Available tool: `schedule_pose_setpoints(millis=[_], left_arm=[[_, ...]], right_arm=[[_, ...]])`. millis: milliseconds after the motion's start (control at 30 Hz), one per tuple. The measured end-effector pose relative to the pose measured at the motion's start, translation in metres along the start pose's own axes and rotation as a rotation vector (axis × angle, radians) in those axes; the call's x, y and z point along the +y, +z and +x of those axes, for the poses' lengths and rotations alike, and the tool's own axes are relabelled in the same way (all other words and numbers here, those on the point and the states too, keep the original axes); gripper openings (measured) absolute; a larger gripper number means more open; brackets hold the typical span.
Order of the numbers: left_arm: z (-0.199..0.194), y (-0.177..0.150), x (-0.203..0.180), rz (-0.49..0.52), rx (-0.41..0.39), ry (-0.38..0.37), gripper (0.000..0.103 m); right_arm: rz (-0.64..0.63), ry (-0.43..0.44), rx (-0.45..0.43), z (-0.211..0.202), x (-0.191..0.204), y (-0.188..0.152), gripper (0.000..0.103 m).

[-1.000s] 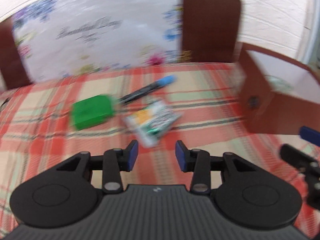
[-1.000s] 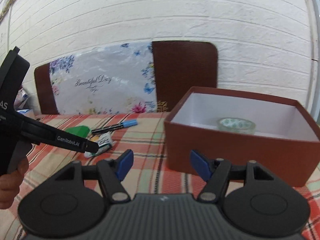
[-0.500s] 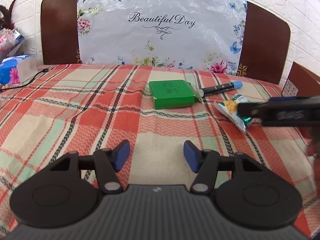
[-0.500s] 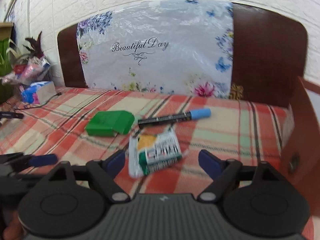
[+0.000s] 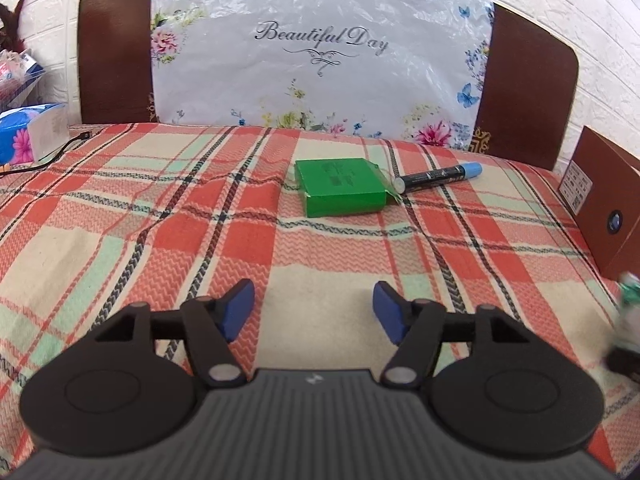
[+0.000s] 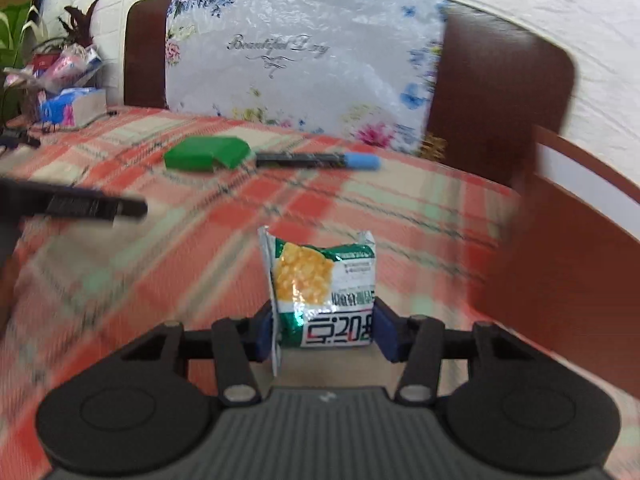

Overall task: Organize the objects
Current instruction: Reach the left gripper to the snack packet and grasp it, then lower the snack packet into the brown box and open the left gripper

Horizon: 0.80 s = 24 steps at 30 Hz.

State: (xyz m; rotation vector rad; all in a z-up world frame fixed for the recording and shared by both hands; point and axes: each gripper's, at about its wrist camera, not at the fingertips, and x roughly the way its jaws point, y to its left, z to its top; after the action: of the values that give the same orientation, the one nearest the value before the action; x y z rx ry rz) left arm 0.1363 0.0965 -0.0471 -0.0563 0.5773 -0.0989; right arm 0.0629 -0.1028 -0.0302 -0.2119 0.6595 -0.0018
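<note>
My right gripper point(image 6: 323, 330) is shut on a green and white snack packet point(image 6: 322, 284) and holds it upright above the plaid cloth. The packet also shows at the right edge of the left wrist view point(image 5: 628, 300). My left gripper point(image 5: 314, 310) is open and empty, low over the cloth. A green box point(image 5: 340, 192) lies ahead of it, with a black marker with a blue cap point(image 5: 438, 176) just to its right. Both show in the right wrist view: the box point(image 6: 206, 153) and the marker point(image 6: 316, 160). The brown box point(image 6: 568, 248) stands to the right.
The brown box also shows in the left wrist view point(image 5: 604, 196), at the right edge. A headboard with a floral cover point(image 5: 320, 52) rises behind. A blue tissue pack point(image 5: 28, 132) and a black cable point(image 5: 48, 156) lie at the far left. The left gripper's arm point(image 6: 80, 206) crosses the right wrist view.
My right gripper has closed on the snack packet and lifted it off the cloth, toward the brown box. My left gripper has stayed open and shifted slightly.
</note>
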Motion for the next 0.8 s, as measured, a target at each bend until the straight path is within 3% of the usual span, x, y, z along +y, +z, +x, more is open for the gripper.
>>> schedule_pose_setpoints(millis=[67,133,200,267,400,533,667,800], left_arm=[[0.000,0.001,-0.004,0.029,0.019,-0.001,0.075],[-0.003,0.005,-0.013,0.045,0.053,0.001,0.074],[-0.015,0.009,-0.021,-0.028,0.092,-0.110,0.073],[-0.030,0.014,-0.042,-0.049,0.105,-0.221,0.072],[-0.061,0.020,-0.113,0.086,0.147,-0.448,0.070],[-0.066,0.011,-0.163,0.212,0.215,-0.502,0.073],[-0.049,0.002,-0.176,0.169,0.315,-0.525,0.078],[-0.046,-0.010,-0.179,0.168,0.383,-0.553,0.078]], right_arm=[[-0.003,-0.059,0.006,-0.027,-0.014,-0.019,0.053],[0.023,-0.083,0.003,-0.049,-0.026,-0.035,0.078],[0.063,-0.073,-0.007,-0.065,-0.034,-0.046,0.081],[0.096,-0.056,-0.014,-0.074,-0.040,-0.053,0.082],[0.142,-0.020,-0.041,-0.079,-0.044,-0.055,0.082],[0.145,0.022,-0.072,-0.088,-0.039,-0.057,0.082],[0.121,0.057,-0.070,-0.085,-0.032,-0.056,0.079],[0.086,0.058,-0.039,-0.067,-0.028,-0.054,0.067]])
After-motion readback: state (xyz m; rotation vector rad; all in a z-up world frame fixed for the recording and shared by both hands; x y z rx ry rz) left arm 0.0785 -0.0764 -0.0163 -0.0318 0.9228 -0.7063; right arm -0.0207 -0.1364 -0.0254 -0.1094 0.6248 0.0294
